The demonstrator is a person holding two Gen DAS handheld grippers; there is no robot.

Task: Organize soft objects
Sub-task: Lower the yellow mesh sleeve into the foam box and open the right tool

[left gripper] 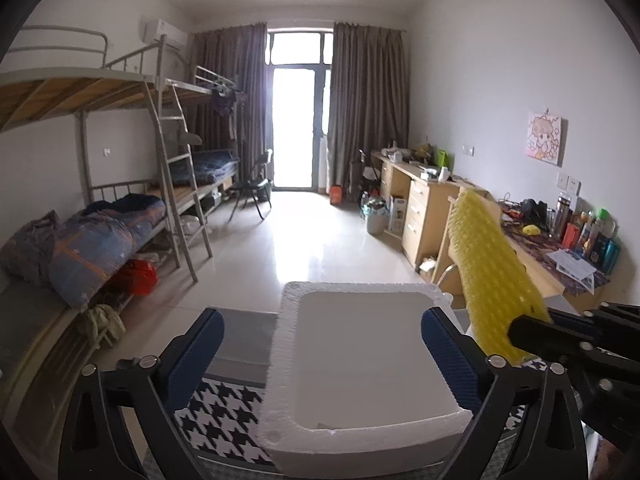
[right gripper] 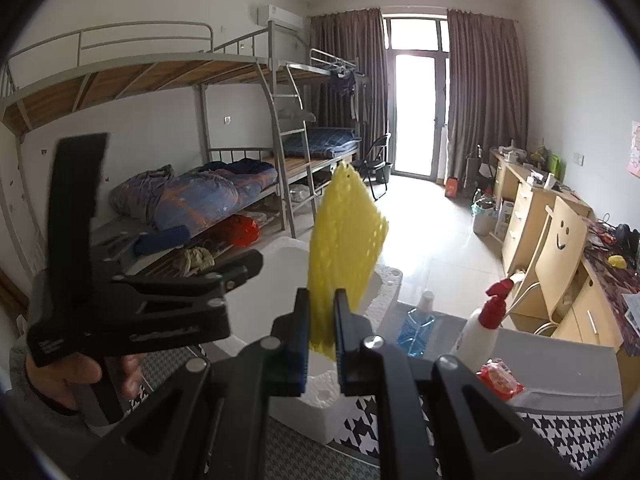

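A yellow foam net sleeve (right gripper: 346, 236) stands up from my right gripper (right gripper: 322, 322), which is shut on its lower end. The same yellow sleeve (left gripper: 490, 264) shows at the right of the left wrist view, held by the right gripper's black fingers (left gripper: 532, 334). My left gripper (left gripper: 324, 354) is open wide, its blue pads on either side of the near part of a white foam box (left gripper: 360, 352), with gaps on both sides and nothing gripped. In the right wrist view the left gripper (right gripper: 244, 270) appears at the left, held by a hand (right gripper: 80, 372), above the foam box (right gripper: 320, 384).
A houndstooth cloth (left gripper: 224, 416) covers the table under the box. On the table's right side stand a blue bottle (right gripper: 416, 328), a white spray bottle with red top (right gripper: 480, 328) and a red packet (right gripper: 500, 378). Bunk beds (left gripper: 120, 216) line the left wall, desks (left gripper: 424, 204) the right.
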